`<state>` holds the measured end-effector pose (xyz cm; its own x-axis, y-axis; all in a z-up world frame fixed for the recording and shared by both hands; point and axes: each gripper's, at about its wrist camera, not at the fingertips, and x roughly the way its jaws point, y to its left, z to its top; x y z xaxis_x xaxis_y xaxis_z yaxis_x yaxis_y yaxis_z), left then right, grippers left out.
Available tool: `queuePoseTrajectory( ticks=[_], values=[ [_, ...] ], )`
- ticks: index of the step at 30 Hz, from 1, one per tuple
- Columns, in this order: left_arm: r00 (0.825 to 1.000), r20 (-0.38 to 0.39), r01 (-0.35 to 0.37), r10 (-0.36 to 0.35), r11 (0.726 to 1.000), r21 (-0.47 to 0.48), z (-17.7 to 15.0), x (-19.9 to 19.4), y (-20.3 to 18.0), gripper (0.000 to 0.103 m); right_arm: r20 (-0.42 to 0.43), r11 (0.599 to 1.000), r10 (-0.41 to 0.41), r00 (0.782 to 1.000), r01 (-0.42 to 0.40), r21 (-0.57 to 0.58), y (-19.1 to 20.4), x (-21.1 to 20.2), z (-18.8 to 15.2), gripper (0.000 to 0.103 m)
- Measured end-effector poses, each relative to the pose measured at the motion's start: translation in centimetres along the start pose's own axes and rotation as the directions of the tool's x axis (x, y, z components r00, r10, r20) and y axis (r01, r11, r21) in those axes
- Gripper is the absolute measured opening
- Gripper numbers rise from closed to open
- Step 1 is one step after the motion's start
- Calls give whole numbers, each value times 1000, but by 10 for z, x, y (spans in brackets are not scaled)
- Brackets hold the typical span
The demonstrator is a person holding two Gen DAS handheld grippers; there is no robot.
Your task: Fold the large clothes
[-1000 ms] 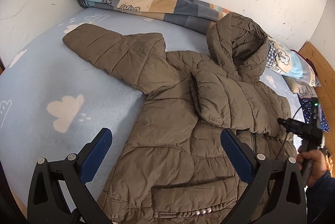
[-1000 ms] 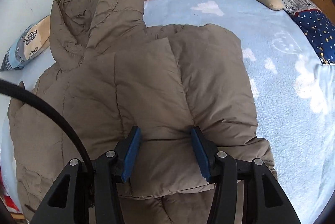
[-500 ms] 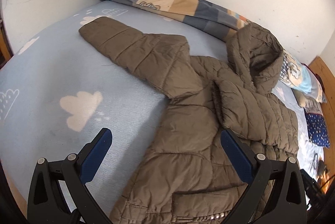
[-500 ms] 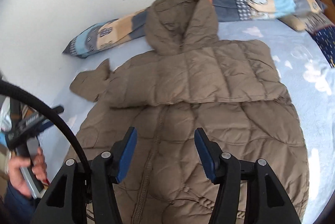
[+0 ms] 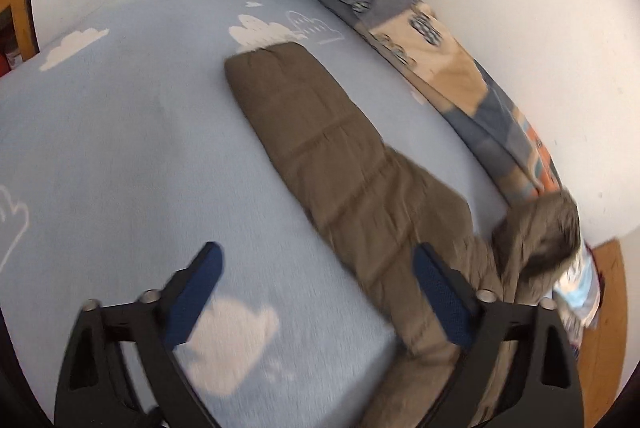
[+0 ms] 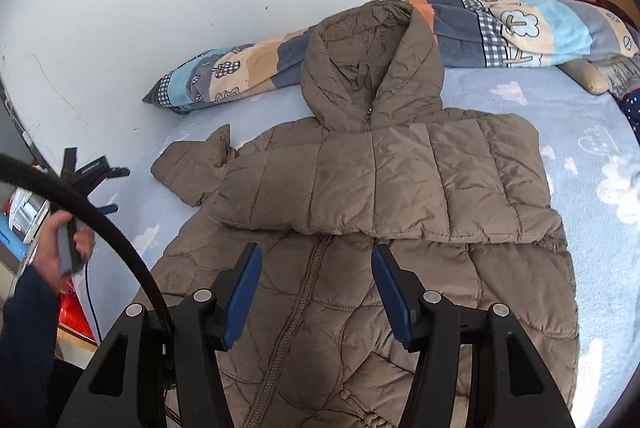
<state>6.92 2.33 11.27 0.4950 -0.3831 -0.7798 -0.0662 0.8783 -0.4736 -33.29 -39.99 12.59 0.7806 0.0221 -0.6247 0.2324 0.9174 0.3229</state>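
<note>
A brown quilted hooded jacket [image 6: 360,268] lies front up on a light blue bed. One sleeve [image 6: 400,188] is folded across its chest. The other sleeve [image 5: 332,148] lies stretched out flat on the sheet; in the right wrist view only its end [image 6: 192,168] shows. My left gripper [image 5: 316,292] is open and empty, above the sheet beside that outstretched sleeve; it also shows in the right wrist view [image 6: 100,188], held in a hand. My right gripper [image 6: 316,288] is open and empty above the jacket's zipper.
A patchwork quilt roll [image 5: 420,40] lies along the white wall, also in the right wrist view [image 6: 520,28]. The blue sheet with white clouds [image 5: 100,148] spreads to the left. A dark starred pillow [image 6: 628,108] lies at the far right. A black cable [image 6: 100,228] crosses the left.
My left gripper has swung left toward the outstretched sleeve, with motion blur. My right gripper let go of the folded sleeve, opened wider and pulled back above the jacket's front.
</note>
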Motion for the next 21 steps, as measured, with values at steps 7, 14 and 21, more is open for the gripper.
queuePoseTrajectory(
  ticks=[7, 14, 21],
  values=[
    [989, 24, 149, -148, 954, -260, 83, 51, 64, 72, -20, 1000, 12, 1000, -12, 17, -5, 2, -1, 62],
    [976, 41, 214, -214, 903, -372, 114, 90, 96, 72, -42, 996, 45, 998, -42, 76, -10, 18, 4, 62],
    [984, 38, 175, -173, 910, -376, 125, 132, 105, 64, -62, 996, 45, 997, -40, 76, -7, 36, 4, 62]
  ],
)
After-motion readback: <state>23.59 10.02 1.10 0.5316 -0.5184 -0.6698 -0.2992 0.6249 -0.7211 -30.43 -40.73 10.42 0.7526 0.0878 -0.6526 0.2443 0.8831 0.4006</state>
